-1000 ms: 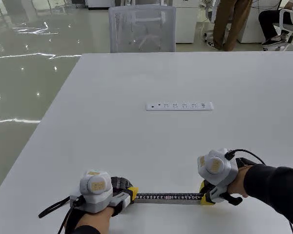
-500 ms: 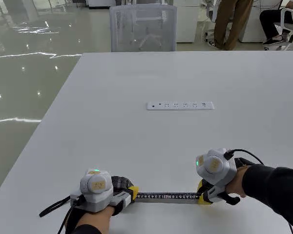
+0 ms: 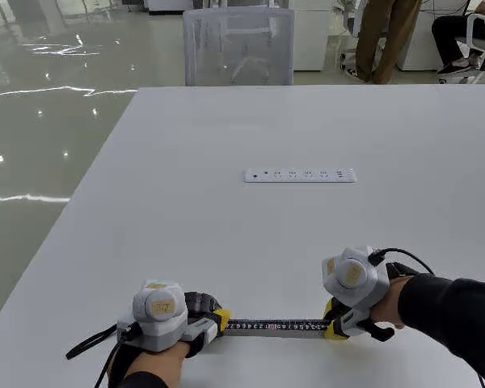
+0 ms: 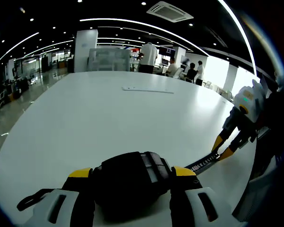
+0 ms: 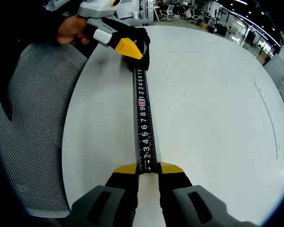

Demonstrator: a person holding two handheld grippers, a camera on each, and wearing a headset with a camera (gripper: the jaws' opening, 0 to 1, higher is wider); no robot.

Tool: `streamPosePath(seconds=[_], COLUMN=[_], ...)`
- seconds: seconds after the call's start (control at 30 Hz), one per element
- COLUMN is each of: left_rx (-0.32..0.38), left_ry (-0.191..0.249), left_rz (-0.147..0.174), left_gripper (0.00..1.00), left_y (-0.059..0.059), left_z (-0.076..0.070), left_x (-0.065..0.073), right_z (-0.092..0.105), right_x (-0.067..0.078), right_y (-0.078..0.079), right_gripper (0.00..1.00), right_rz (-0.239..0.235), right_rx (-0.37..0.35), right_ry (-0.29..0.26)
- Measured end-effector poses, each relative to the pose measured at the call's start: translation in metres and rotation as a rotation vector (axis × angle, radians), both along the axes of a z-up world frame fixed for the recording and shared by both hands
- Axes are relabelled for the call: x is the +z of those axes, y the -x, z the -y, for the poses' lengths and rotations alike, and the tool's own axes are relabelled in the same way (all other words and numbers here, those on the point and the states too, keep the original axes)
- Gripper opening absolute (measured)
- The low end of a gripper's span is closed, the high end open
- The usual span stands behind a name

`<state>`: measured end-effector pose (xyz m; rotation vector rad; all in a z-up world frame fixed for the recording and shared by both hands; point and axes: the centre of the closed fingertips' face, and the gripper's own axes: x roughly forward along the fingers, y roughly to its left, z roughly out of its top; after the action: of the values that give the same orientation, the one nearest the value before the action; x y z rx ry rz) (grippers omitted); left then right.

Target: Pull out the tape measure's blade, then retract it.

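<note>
the tape measure sits at the near edge of the white desk, its black case clenched between the fingers of the left gripper. from above, most of the case is hidden behind that gripper's body. the left gripper view shows it close up, with its lower part cut off by the fingers. a black strap lies off to the left. the blade lies drawn out flat along the desk to the right gripper, whose fingers are pinched on its tip, so the end hook is covered. the printed numbers read clearly in the right gripper view but blur in the head view. a power strip lies well apart, mid-desk.
</note>
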<state>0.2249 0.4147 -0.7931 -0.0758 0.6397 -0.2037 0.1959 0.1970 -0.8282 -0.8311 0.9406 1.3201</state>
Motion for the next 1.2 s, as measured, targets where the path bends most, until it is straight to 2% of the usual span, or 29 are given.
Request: streamPosePath(seconds=[1.2], left_rx=[-0.013], left_ry=[0.003], left_rz=[-0.001], left_gripper=[0.60], left_y=[0.000], left_z=[0.000], left_x=[0.000], right_z=[-0.020], right_x=[0.000], right_y=[-0.002], right_gripper=[0.12], right_rz=[-0.005], right_rx=[0.003], right_ry=[-0.015])
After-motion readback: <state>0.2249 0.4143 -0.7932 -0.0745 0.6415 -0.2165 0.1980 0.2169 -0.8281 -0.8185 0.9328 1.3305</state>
